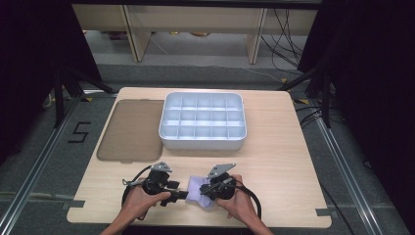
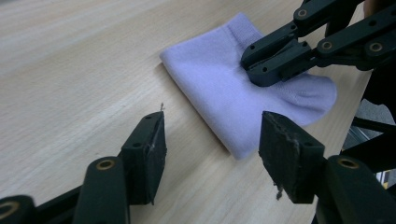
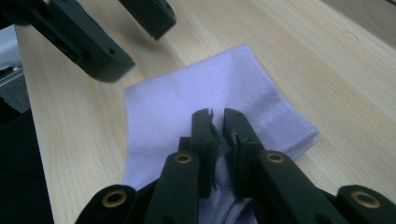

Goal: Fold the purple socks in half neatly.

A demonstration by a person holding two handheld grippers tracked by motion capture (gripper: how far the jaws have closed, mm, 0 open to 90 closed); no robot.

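Note:
A folded lavender sock lies flat on the wooden table near its front edge. In the left gripper view the sock spreads ahead of my left gripper, which is open, its jaws standing on either side of the sock's near corner without touching it. My right gripper is shut, with its tips down on the middle of the sock. I cannot tell whether any fabric is pinched between them. From the left gripper view the right gripper presses on the sock's far part. Both hands hold the grippers close together.
A white tray divided into several compartments stands at the table's middle back. A brownish translucent lid lies flat to its left. The table's front edge runs just behind the hands.

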